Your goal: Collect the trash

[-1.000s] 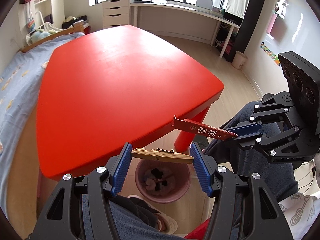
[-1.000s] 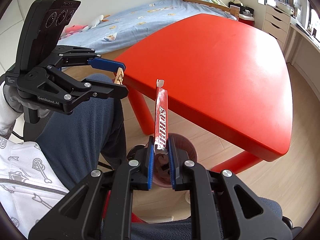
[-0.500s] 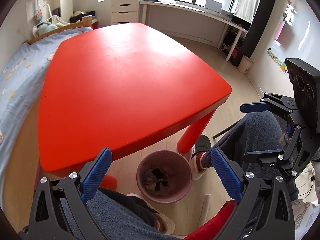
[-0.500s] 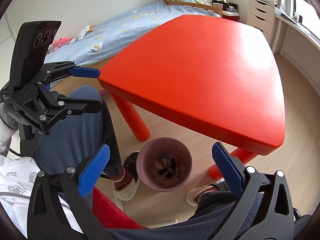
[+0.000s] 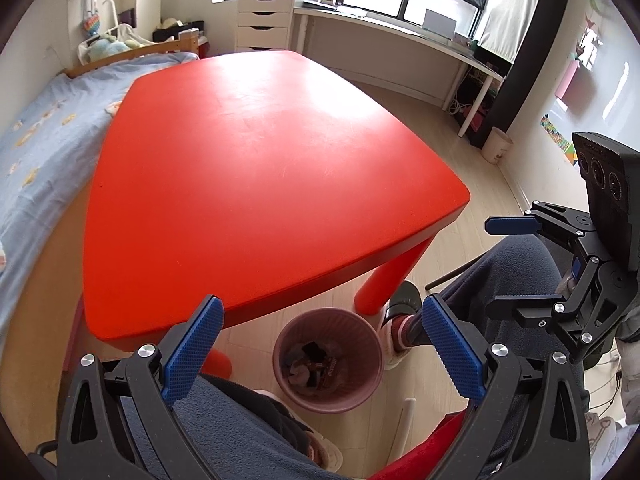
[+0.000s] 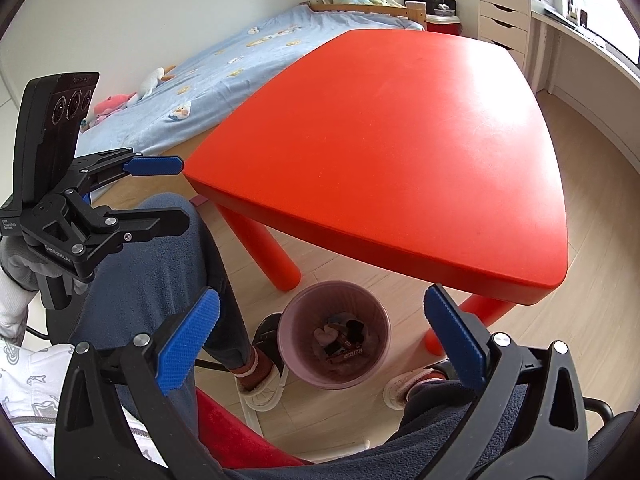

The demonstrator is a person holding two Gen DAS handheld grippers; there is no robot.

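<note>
The left gripper [image 5: 320, 344] has its two blue fingers wide apart, and nothing is between them. The right gripper [image 6: 320, 344] is wide apart too, and it holds nothing. Both hang above the pink bin [image 5: 326, 360] on the wooden floor, just in front of the red table [image 5: 260, 168].

The trash [image 6: 342, 338] lies at the bottom of the bin. It is a small dark heap. A pale scrap and a brown wrapper with letters show in the right wrist view, but the letters are too small to read, and the other bits are hard to tell apart.

The near edge of the table hides the tops of its red legs. The person's legs in dark blue trousers [image 6: 160, 280] sit on both sides of the bin. One shoe [image 6: 260, 390] is right beside the bin.
</note>
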